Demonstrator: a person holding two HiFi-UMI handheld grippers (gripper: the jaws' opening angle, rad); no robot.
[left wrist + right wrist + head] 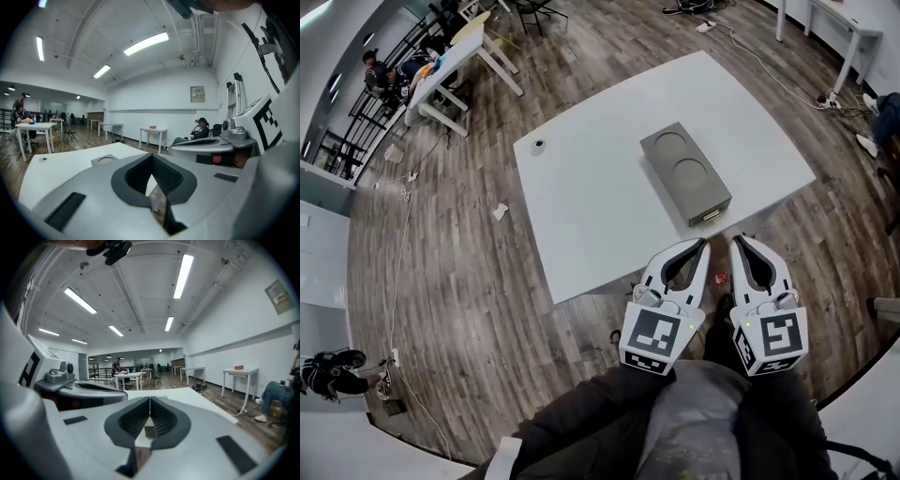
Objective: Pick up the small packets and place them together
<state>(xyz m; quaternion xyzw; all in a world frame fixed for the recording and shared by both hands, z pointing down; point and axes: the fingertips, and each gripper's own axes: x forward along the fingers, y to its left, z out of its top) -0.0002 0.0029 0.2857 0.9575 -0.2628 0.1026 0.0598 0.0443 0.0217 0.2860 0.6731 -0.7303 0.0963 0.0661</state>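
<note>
on the white table (591,216), 1 grey box (684,173); wood floor (459,272)

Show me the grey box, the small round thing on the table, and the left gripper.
grey box (682,157): head view, top face between its two recesses.
small round object (538,146): head view, its centre.
left gripper (703,246): head view, at its jaw tips.

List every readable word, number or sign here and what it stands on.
None can be read.
The wall notice: too small to read.
The strip on the grey box: too small.
The marker squares on the left gripper and right gripper: patterns, no letters.
</note>
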